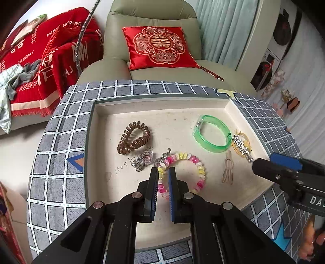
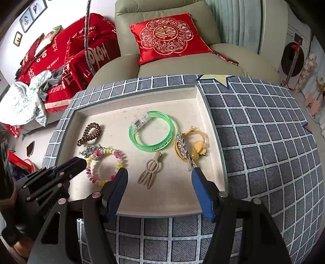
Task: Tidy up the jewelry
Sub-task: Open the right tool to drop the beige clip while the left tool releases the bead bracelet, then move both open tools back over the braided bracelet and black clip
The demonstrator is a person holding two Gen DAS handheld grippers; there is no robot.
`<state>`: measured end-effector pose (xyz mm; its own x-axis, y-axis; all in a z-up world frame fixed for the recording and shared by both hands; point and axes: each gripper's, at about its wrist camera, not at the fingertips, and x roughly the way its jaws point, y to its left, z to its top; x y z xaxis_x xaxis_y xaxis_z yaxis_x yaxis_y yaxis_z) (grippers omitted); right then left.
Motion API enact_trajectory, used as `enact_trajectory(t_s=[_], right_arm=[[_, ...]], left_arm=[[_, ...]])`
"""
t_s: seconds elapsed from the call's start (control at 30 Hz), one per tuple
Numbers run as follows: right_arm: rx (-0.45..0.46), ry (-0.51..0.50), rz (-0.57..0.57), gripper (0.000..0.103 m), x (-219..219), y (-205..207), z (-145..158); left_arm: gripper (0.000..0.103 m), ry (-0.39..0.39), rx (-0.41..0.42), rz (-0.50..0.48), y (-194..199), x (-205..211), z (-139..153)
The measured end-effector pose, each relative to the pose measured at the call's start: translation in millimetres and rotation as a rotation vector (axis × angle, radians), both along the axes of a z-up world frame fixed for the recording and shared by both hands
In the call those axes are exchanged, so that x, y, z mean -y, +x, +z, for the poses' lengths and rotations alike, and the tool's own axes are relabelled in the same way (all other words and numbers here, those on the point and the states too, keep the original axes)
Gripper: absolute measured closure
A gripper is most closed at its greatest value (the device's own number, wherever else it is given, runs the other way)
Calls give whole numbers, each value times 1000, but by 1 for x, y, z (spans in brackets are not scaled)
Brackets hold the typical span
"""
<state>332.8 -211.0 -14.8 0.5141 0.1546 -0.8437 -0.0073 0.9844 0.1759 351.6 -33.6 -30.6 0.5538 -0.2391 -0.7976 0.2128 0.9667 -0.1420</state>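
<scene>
Left gripper [image 1: 163,172] is clamped on the near side of the pink-and-yellow beaded bracelet [image 1: 195,162], its two pads pinching the beads on the pale tray [image 1: 203,119]. Right gripper [image 2: 159,174] hangs over the tray's near right part with its jaws spread wide and nothing between them, only bare tray and the beige hair clip [image 2: 149,172] below. By its right fingertip lies the silver star clip [image 2: 183,149], lying across a yellow hair tie [image 2: 198,140]. Just past those, the green bangle [image 2: 153,133] lies flat. To the left, a brown spiral hair tie [image 1: 133,138] sits by itself, and silver charms [image 1: 144,160] touch the bracelet's far edge. The tray rests on a grey checked cloth [image 2: 264,142], a beige armchair [image 1: 152,18] with a red cushion [image 1: 158,46] behind.
</scene>
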Motion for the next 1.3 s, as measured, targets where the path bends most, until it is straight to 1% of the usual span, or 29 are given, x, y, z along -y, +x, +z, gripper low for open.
enact_trajectory(t_s=[0.2, 0.23, 0.27, 0.3, 0.4, 0.43, 0.47, 0.5, 0.53, 0.57, 0.63, 0.73, 0.77, 0.8, 0.87, 0.93, 1.03, 1.3], right_arm=[[2, 18, -18, 34, 9, -7, 5], [-1, 21, -19, 32, 10, -8, 5], [-2, 22, -23, 24, 11, -9, 5], [1, 22, -28, 21, 12, -10, 6], [14, 35, -36, 21, 15, -15, 9], [16, 38, -43, 21, 16, -16, 10], [19, 44, -47, 21, 18, -18, 10], [20, 51, -50, 21, 19, -19, 12], [20, 58, -55, 21, 20, -21, 13], [21, 60, -56, 21, 21, -22, 13], [26, 65, -56, 15, 22, -26, 15], [32, 68, -47, 13, 23, -32, 17], [40, 70, -46, 11, 23, -36, 18], [50, 73, -46, 0, 24, -38, 20], [85, 109, -32, 0, 25, -46, 24], [82, 144, -23, 0, 25, -53, 25], [51, 140, -26, 0, 22, -60, 27], [37, 136, -41, 0, 22, -94, 29]], left_arm=[[79, 10, -10, 0, 3, 0, 2], [79, 3, -12, -1, 3, -1, 2], [79, -3, -12, 0, 3, -1, 3], [79, -2, -11, 0, 2, -1, 3], [79, 3, -12, 1, 1, -1, 4], [67, 1, -15, 2, 0, -1, 4], [44, 0, -19, 5, 0, -2, 4], [0, 2, -22, 17, -1, -3, 4], [0, -3, 4, 36, -4, -5, 6], [0, -2, 16, 36, -5, -5, 8], [0, -1, 14, 21, -6, -4, 8], [0, 15, 36, 11, -13, -5, 13], [0, 21, 47, 6, -16, -4, 15], [0, 28, 57, 4, -20, -5, 17], [0, 33, 69, 5, -28, -7, 21], [0, 33, 79, 5, -37, -9, 23], [0, 27, 90, -11, -54, -11, 26], [0, -25, 57, -79, -104, -15, 26]])
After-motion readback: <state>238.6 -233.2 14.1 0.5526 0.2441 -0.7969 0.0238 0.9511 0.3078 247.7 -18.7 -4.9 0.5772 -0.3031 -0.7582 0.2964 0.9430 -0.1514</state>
